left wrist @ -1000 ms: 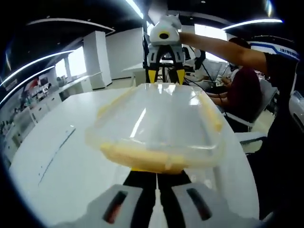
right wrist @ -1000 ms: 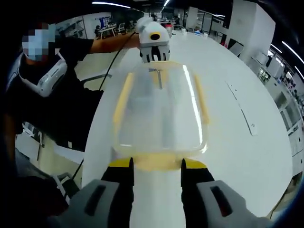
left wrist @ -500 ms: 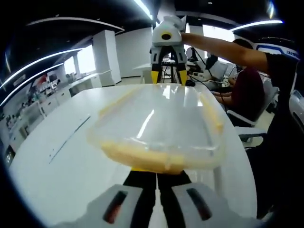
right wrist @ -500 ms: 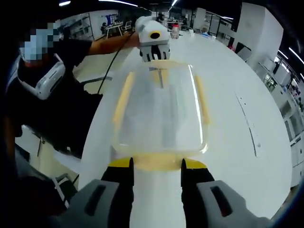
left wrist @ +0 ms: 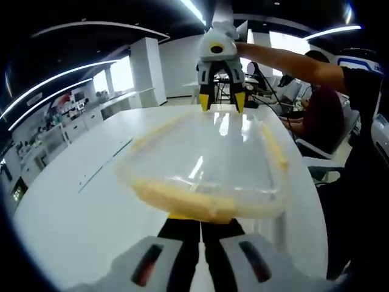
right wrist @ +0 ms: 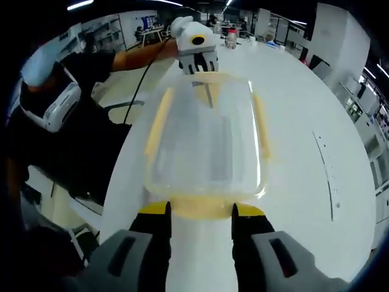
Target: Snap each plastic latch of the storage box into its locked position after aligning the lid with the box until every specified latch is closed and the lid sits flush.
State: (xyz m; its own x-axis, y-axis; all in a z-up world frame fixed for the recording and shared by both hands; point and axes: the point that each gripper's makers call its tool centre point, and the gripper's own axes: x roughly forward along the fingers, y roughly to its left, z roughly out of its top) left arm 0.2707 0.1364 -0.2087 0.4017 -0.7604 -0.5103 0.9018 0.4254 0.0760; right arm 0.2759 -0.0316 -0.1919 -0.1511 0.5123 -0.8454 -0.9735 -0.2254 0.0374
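Right gripper (right wrist: 200,214) has its yellow-tipped jaws spread either side of the clear storage box's (right wrist: 206,143) near yellow latch (right wrist: 200,208), left gripper (right wrist: 196,52) at the far end, white table (right wrist: 298,176) underneath.

A clear plastic storage box (right wrist: 206,143) with its lid on fills the middle of the right gripper view, lengthwise toward the top. Yellow latches (right wrist: 157,125) run along its long sides, another yellow latch (left wrist: 182,199) crosses its near end.

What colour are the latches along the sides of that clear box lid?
Yellow latches on the clear lid; clearest in the right gripper view.
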